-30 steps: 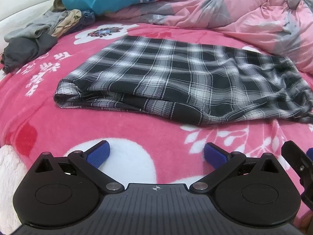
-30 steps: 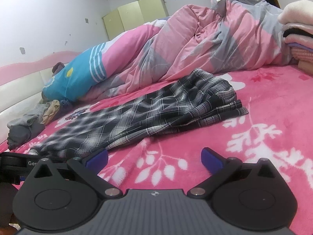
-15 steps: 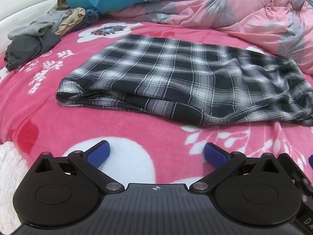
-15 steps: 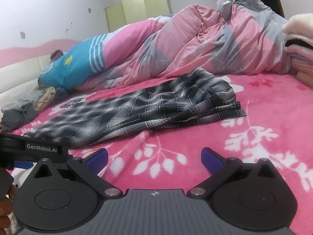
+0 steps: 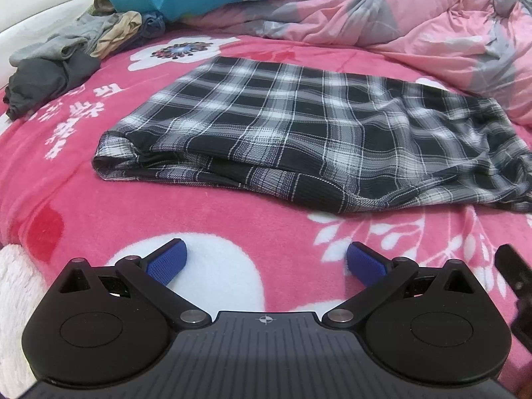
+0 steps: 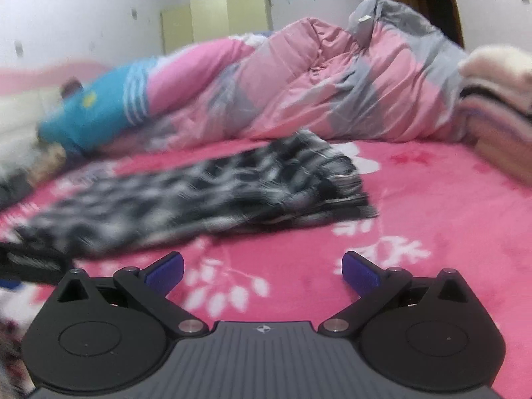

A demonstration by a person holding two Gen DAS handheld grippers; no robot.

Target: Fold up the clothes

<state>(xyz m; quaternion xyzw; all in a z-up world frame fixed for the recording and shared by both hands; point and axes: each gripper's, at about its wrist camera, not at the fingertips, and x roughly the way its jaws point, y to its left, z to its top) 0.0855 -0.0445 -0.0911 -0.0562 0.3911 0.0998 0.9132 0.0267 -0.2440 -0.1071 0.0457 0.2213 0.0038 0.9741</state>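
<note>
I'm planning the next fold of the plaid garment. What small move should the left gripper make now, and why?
Probably ease the left gripper forward to the near folded edge of the plaid garment. Its fingers are spread with nothing between them, short of the cloth, which lies flat on the pink blanket.

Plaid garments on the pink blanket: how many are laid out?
1. The plaid garment lies flat mid-blanket, ahead of both open claws. The crumpled pile at far left may hide others.

Far across my pink floral blanket (image 5: 139, 219) lies a rumpled pink-and-grey duvet (image 5: 415, 16); a pale cabinet (image 6: 216, 20) stands against the far wall.
</note>
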